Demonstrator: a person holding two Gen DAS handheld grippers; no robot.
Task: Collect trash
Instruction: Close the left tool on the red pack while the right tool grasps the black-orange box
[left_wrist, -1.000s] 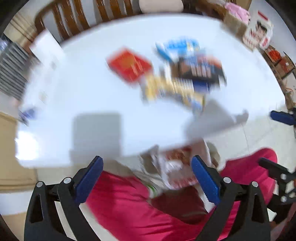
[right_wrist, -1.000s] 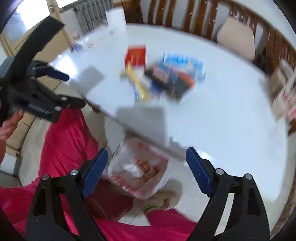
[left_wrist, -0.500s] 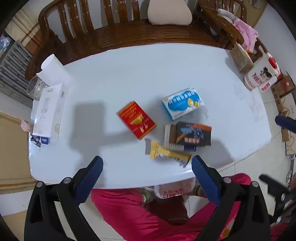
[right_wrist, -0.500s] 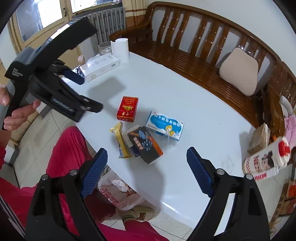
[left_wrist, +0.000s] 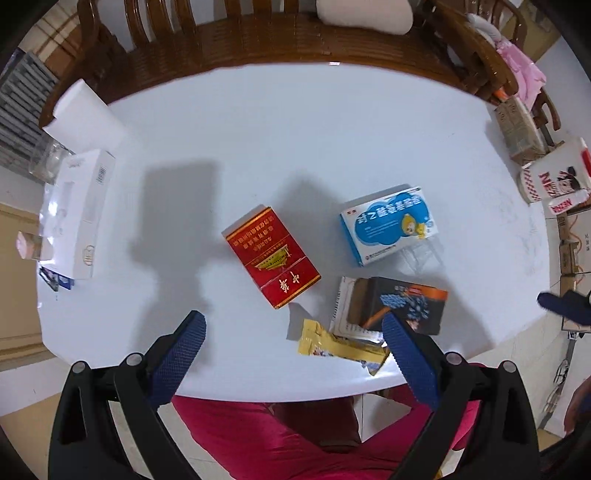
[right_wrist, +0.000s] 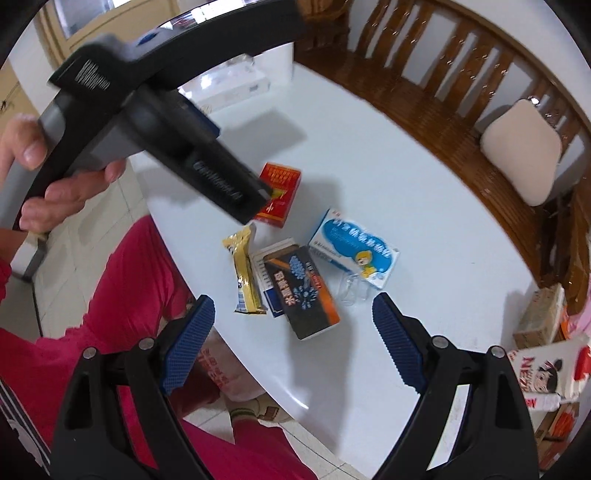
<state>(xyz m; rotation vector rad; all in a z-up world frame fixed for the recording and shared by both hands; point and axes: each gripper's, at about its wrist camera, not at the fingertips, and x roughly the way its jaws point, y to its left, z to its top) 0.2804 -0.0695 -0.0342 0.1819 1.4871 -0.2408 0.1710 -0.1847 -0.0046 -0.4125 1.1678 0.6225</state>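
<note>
Left wrist: red box (left_wrist: 271, 256) on table (left_wrist: 332, 140)

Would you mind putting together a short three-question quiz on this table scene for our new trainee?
1. True or false: the left tool is clamped on the red rectangular cardboard box.
2. Which item lies nearest the white table's near edge? A) the blue-and-white cardboard box B) the yellow foil wrapper C) the long white carton
3. Fill in: the black box with orange trim lies partly on top of a ___ flat box.

Key: 1 false, both tools are open and empty, the right tool too; 2 B; 3 white.
</note>
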